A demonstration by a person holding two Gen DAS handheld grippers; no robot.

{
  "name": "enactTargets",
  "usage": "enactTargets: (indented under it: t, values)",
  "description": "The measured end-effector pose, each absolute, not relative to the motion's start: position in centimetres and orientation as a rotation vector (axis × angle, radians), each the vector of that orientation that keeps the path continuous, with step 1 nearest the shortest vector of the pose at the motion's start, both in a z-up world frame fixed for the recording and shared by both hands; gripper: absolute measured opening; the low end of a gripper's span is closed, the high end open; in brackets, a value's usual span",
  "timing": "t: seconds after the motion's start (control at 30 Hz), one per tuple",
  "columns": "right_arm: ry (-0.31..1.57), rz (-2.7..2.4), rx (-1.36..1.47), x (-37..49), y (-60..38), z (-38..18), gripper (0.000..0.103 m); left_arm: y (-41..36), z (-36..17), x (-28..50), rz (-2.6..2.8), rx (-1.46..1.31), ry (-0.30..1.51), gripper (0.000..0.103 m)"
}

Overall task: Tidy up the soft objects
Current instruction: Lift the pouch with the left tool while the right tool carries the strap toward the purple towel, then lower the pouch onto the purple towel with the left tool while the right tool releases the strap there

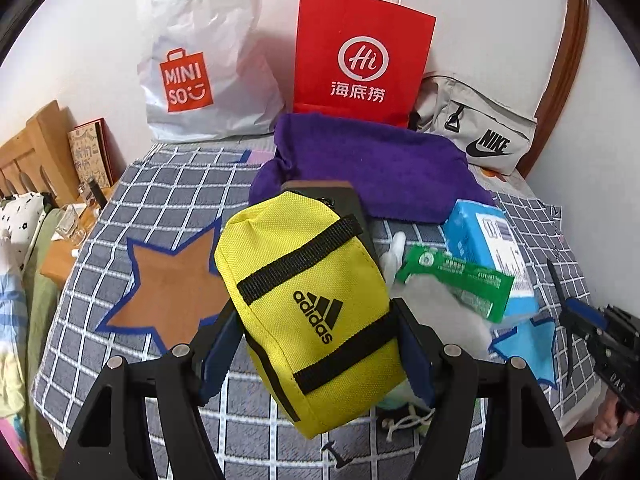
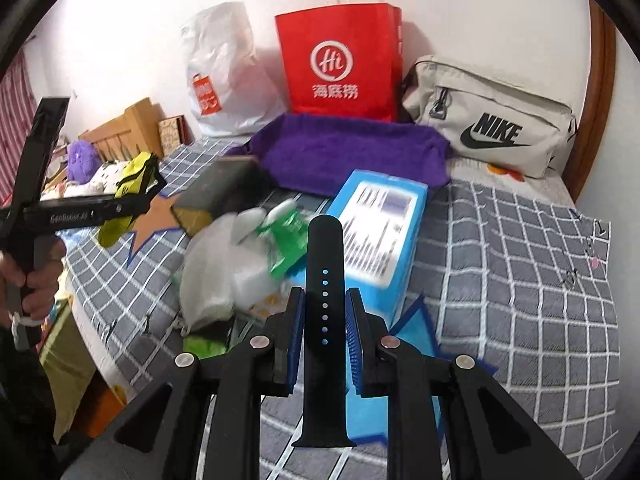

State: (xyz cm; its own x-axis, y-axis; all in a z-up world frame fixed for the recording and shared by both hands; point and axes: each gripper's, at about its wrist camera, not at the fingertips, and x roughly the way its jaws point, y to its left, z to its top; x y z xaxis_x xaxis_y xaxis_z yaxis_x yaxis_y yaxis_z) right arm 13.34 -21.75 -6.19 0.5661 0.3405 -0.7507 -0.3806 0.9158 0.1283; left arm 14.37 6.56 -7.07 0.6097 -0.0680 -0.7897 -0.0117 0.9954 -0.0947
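Note:
My left gripper (image 1: 318,340) is shut on a yellow Adidas pouch (image 1: 308,312) with black straps and holds it above the bed; the pouch also shows in the right wrist view (image 2: 128,196). My right gripper (image 2: 323,312) is shut on a black watch strap (image 2: 323,300) with a row of holes, held upright above the bed. A purple towel (image 2: 352,152) lies folded at the back of the bed. A green packet (image 1: 456,284) and a white plastic bag (image 2: 216,276) lie in the middle, next to a blue box (image 2: 380,232).
A white Miniso bag (image 1: 200,64), a red paper bag (image 1: 360,56) and a grey Nike bag (image 2: 492,120) lean on the wall behind. A dark box (image 2: 220,196) lies near the towel. The grey checked bedspread (image 2: 520,260) has star patches. A wooden headboard (image 1: 36,152) is at left.

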Motion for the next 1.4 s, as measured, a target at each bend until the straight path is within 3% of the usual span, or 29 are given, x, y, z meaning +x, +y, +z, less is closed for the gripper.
enactTargets:
  t: [0.63,1.4]
  values:
    - [0.812,0.385,-0.01,25.2,-20.9,-3.4,0.02,6.0,-5.3,22.4,-0.044,-0.051,0.922,0.071]
    - [0.872,0.366,-0.043,37.8,-20.3,-6.7,0.02,6.6,-7.2,32.2,-0.06,-0.079,0.964,0.071]
